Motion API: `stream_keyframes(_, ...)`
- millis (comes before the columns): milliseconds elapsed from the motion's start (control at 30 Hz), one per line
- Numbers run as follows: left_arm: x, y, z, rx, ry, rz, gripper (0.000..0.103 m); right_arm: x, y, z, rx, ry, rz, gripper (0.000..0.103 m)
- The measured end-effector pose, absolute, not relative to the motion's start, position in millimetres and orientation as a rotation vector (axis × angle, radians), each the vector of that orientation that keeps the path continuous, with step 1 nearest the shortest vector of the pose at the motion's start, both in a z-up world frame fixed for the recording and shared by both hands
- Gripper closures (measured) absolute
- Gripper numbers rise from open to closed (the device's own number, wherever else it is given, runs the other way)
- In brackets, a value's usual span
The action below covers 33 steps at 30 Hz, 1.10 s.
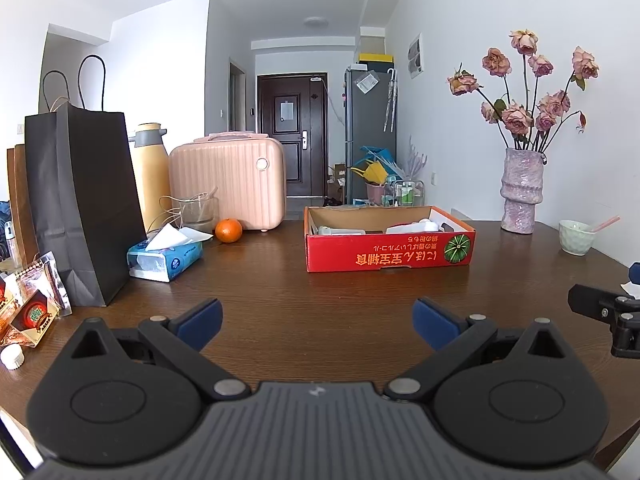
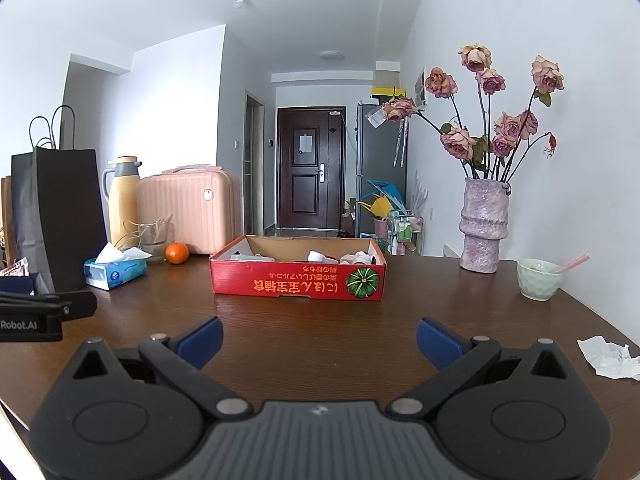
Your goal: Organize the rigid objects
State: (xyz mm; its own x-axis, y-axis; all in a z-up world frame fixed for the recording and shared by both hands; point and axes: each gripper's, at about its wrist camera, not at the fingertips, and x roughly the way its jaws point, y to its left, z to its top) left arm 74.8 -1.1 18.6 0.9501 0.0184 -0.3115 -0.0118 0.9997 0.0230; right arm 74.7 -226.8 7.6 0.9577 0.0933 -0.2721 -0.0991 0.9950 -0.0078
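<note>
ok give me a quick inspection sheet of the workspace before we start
surface: dark brown wooden table, bare in front of both grippers
job's things: red cardboard box mid-table, holding white items too small to identify
clutter: orange fruit, blue tissue pack, black paper bag, pink ribbed case, yellow flask, pale green bowl, purple vase of dried roses, crumpled white paper
grippers: left gripper and right gripper both open, blue fingers spread, nothing held
cables: nothing seen
surroundings: dark door down the hallway, grey fridge beside it
</note>
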Motion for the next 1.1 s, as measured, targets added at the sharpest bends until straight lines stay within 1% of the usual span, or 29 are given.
stream_keyframes(1100, 77.7, -3.0, 17.9, 0.021, 0.325, 0.012, 0.000, 74.4, -225.3, 6.9, -0.024, 0.277, 0.099, 0.000)
